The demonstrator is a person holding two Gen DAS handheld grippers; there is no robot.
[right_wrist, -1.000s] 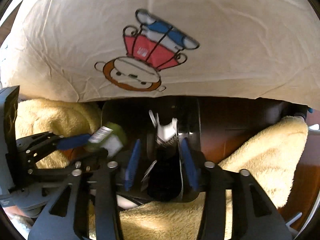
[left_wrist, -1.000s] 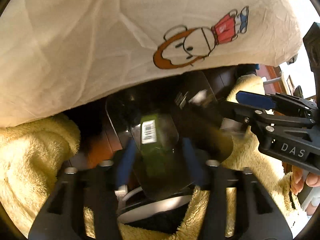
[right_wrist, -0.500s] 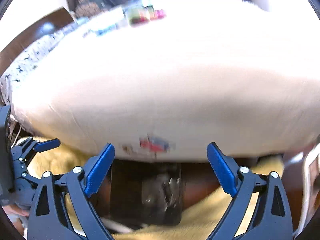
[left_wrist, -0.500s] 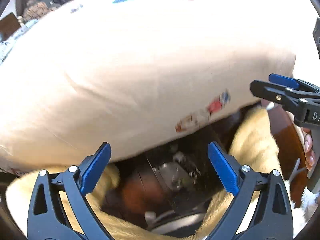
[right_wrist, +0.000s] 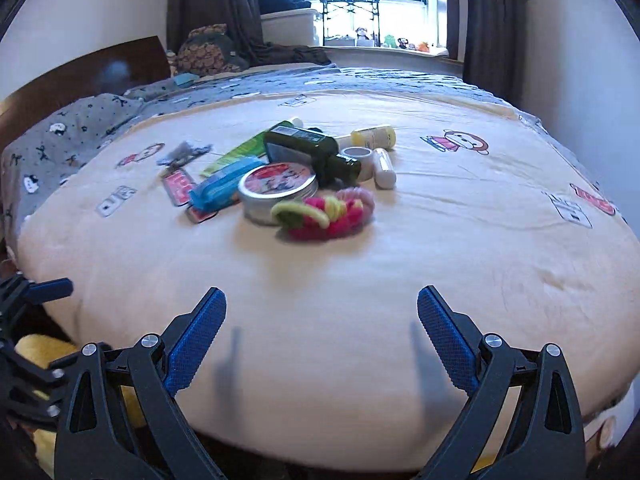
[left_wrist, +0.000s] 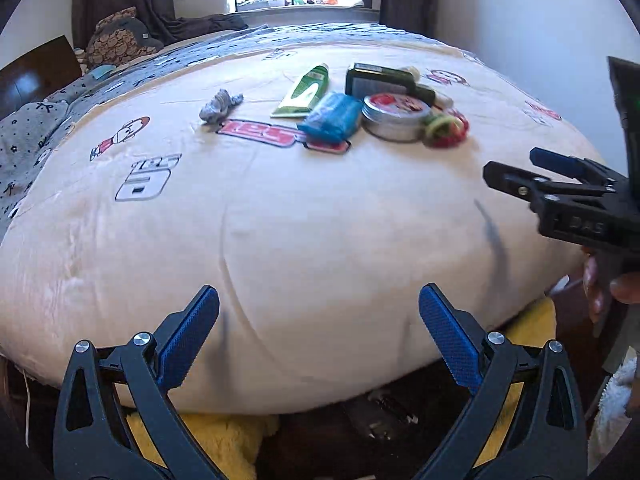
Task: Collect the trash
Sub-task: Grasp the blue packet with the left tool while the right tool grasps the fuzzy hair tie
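Left wrist view: left gripper point(left_wrist: 319, 322) gapes wide, empty, at the bed point(left_wrist: 320, 240) edge, prob lining up for the crumpled grey wrapper point(left_wrist: 219, 106) w/ nothing in between – right gripper point(left_wrist: 516, 178) alongside

Right wrist view: right gripper point(right_wrist: 321, 322) also spread, empty – hair ties point(right_wrist: 326, 212) and tin point(right_wrist: 278, 188) lie nearest

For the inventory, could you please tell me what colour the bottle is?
Dark green bottle, clearest in the right wrist view.
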